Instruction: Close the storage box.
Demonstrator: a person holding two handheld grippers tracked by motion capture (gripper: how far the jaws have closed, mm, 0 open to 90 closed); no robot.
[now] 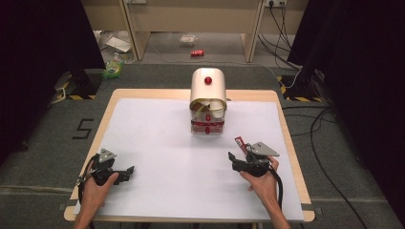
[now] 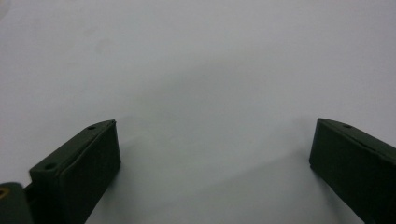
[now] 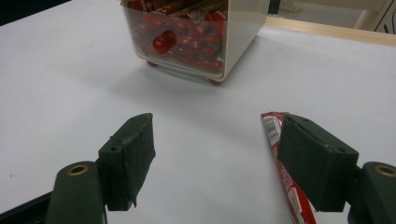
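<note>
Red packet (image 3: pixel 285 179) lies flat on the white sheet (image 1: pixel 157 143) at the near right of the table (image 1: pixel 286 143), just beside the right jaw of the right claw (image 3: pixel 217 158). It carries a white label patch with a barcode near its far end and small white print further down, but the writing is too small to read. In the high view the same packet (image 1: pixel 240 143) points away from the person, just beyond the right claw (image 1: pixel 239 162).

At the far middle of the sheet stands a cream box (image 1: pixel 208 98) with a rounded lid and a red knob (image 1: pixel 208 80) on top. Its lower part is a clear drawer (image 3: pixel 182 39) with a red round knob (image 3: pixel 161 45) on the front, and it is full of red packets of the same kind. The box rests on small red feet.

On the floor to the left of the table a black figure "5" (image 1: pixel 82 129) is marked.

Right claw is released, with its jaws wide apart and nothing between them; the hand (image 1: pixel 262 183) holds it low over the sheet, pointing toward the box. Left claw (image 1: pixel 125 174) at the near left is also released, jaws spread over bare white sheet (image 2: pixel 201 84), held by the left hand (image 1: pixel 95 188) and pointing to the right.
</note>
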